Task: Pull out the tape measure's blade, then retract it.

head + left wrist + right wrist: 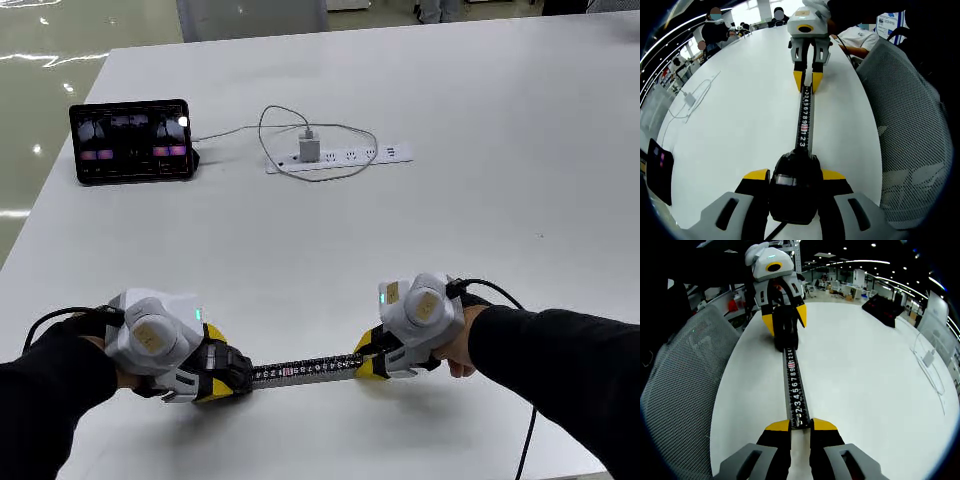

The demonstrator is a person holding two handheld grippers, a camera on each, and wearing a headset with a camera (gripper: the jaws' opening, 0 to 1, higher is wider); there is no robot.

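Bright, even overhead light. White counter [420,220] shows mild sheen, faint soft shadows. Floor [40,60] glare top left of head view. Gripper views bend hard at edges; blade [794,390] digits crisp, far background soft, ceiling lights [873,245] blown.

On the white table [450,220], the black tape measure case [232,374] lies in the left gripper [224,376], its numbered blade [305,370] reaching right to the right gripper [368,361]. Behind them a black tablet [131,140] stands left of a white power strip [352,157].
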